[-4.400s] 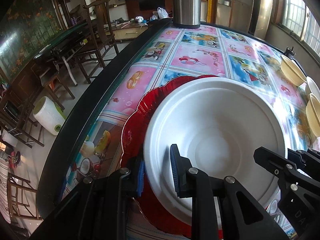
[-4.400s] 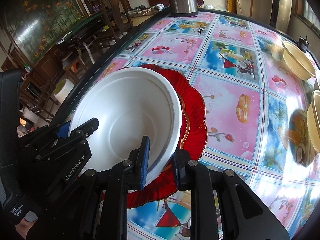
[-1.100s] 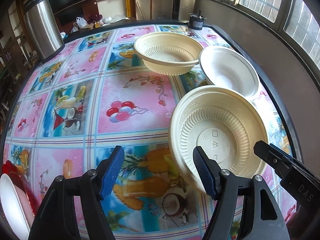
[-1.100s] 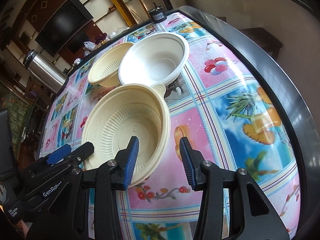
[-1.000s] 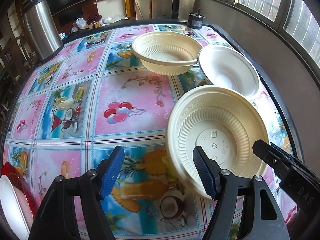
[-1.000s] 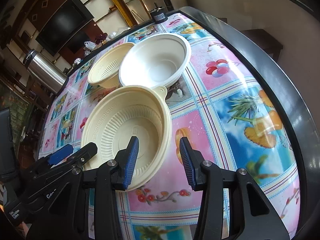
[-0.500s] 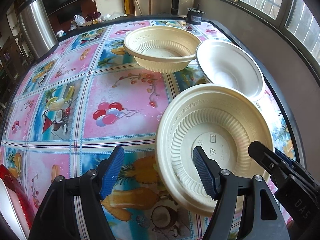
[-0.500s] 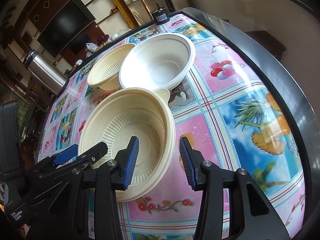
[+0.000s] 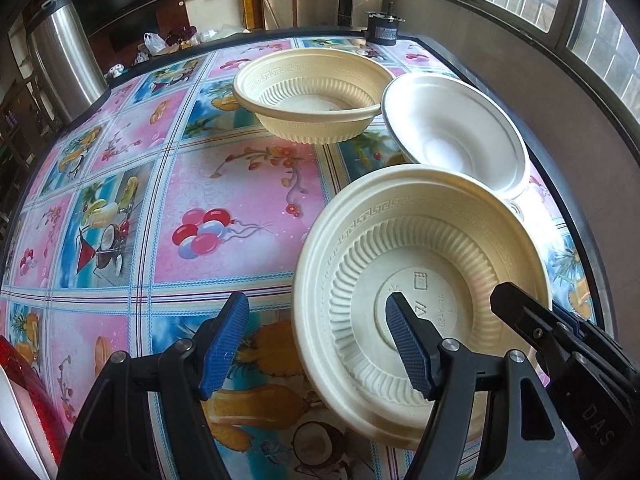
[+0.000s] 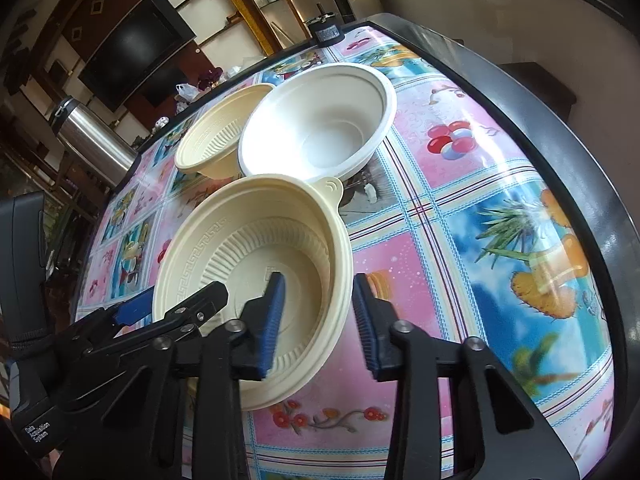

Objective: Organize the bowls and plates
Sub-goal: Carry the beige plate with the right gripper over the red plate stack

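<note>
A cream ribbed bowl [image 9: 420,264] [image 10: 256,240] sits near the table's right edge. My left gripper [image 9: 316,344] is open and straddles its left rim, one finger inside, one outside. My right gripper [image 10: 320,316] is open and straddles its right rim the same way. A white bowl [image 9: 452,128] [image 10: 320,120] stands just behind it. A second cream bowl [image 9: 308,92] [image 10: 212,136] stands further back. A red plate [image 9: 24,388] shows at the left wrist view's lower left edge.
A steel thermos [image 9: 64,56] [image 10: 92,140] stands at the table's far left. A small black device [image 9: 382,34] [image 10: 326,32] sits at the far edge. The table's dark rim [image 10: 560,152] curves close on the right, with a wall and windows beyond.
Both grippers have moved from the white bowl on the red plate across to the near cream bowl, opened, and closed in until each straddles its rim.
</note>
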Available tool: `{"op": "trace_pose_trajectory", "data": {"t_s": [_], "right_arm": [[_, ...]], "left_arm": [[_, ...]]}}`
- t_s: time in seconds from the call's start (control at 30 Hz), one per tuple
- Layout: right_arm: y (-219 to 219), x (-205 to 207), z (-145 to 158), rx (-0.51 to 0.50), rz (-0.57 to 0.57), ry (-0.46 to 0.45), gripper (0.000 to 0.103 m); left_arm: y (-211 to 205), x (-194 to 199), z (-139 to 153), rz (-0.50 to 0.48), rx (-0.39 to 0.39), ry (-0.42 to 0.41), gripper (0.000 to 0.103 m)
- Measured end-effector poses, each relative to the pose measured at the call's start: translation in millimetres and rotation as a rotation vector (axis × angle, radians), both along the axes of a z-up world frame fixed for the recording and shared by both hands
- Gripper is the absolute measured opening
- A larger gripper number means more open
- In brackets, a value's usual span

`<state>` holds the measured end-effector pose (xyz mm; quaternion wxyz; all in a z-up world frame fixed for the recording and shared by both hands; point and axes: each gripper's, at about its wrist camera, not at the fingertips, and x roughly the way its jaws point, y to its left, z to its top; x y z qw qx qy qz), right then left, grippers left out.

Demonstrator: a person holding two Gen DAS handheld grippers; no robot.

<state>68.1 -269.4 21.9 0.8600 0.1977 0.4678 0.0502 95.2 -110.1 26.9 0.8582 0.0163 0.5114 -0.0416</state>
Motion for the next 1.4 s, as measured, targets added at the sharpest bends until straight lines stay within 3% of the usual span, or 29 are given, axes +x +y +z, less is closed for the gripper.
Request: {"op": "trace_pose_trajectory", "data": {"t_s": [0.07,0.1,0.13,0.3,0.9,1.4], "right_arm": [[0.0,-0.1,-0.3,0.002,0.003,-0.007,0.018],[-0.1,-0.3,-0.7,0.005,0.007,-0.010,0.015],[0.3,-0.9,-1.4,0.008,0.013,-0.010,0.015],[1.4,-8.3,2.0,0.008,0.019,-0.023,0.015],[57.2,-50.9,32.0,0.013,0.117,-0.073,0.016],[181.0,-78.3,64.8,0.013,0.340,-0.135,0.016]], "left_arm": [[-1.8,0.0,0.1,-0.008,0.012,-0.010,0.065],[-3.5,-0.1,-0.8,-0.018,0.016,-0.004,0.046],[-4.8,0.3,-3.2,-0.024,0.024,0.014,0.034],[1.3,-3.4,-4.2,-0.023,0.019,0.022,0.023],[65.4,-70.2,36.9,0.040,0.032,-0.066,0.023],[188.7,-130.8,71.1,0.234,0.046,-0.130,0.023]]}}
